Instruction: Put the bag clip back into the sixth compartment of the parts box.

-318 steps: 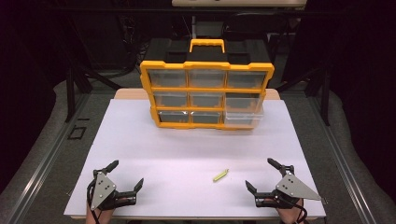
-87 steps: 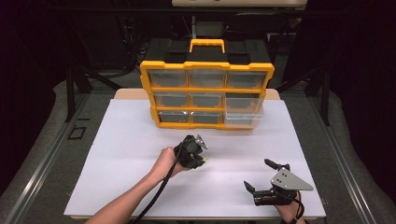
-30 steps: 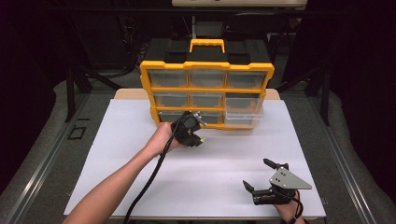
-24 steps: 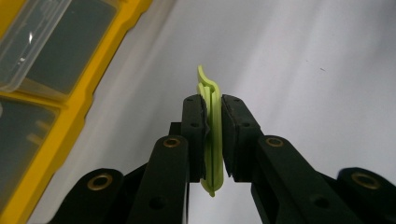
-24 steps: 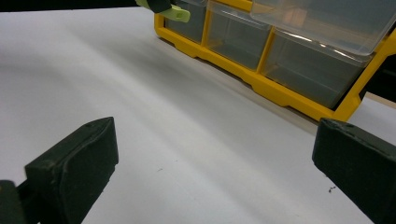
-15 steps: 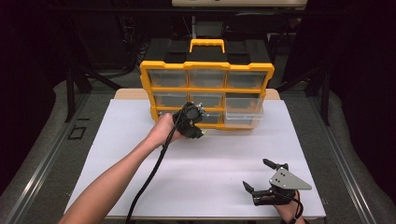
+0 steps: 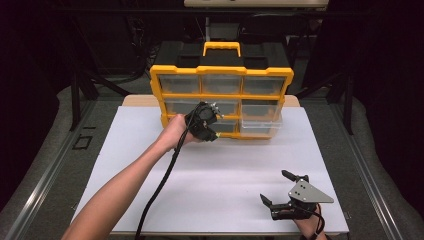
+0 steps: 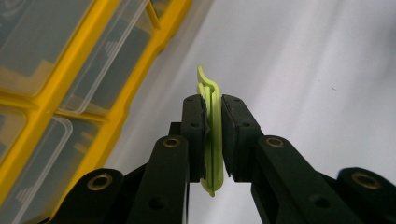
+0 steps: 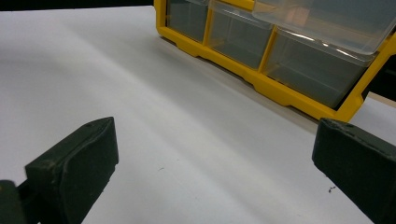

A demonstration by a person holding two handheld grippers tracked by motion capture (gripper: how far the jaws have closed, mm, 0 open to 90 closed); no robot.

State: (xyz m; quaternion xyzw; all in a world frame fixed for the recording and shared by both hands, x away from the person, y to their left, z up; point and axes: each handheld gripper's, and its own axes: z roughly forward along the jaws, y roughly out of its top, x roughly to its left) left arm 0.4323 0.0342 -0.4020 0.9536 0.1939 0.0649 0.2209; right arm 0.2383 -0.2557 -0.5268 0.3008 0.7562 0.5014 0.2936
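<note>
A white table point(image 7: 225, 170) filled most of the high view, and toward the upper middle of the frame stood a yellow drawer cabinet point(image 7: 220, 102) with clear plastic drawers and a yellow handle on top. One drawer point(image 7: 261, 121) at the lower right of the cabinet was pulled partway out over the table. An arm reached in from the lower left of that frame, and the left gripper point(image 7: 210, 120) was held up right in front of the cabinet's lower middle drawers, its cable trailing back toward the bottom edge. In the left gripper view its jaws were pinched on a thin light-green clip point(image 8: 211, 135), which stood upright between the pads with its curved tip poking out above them, the cabinet at the left of that frame. The right gripper point(image 7: 280, 192) rested on the table at the lower right of the high view, jaws spread wide with nothing between them.
</note>
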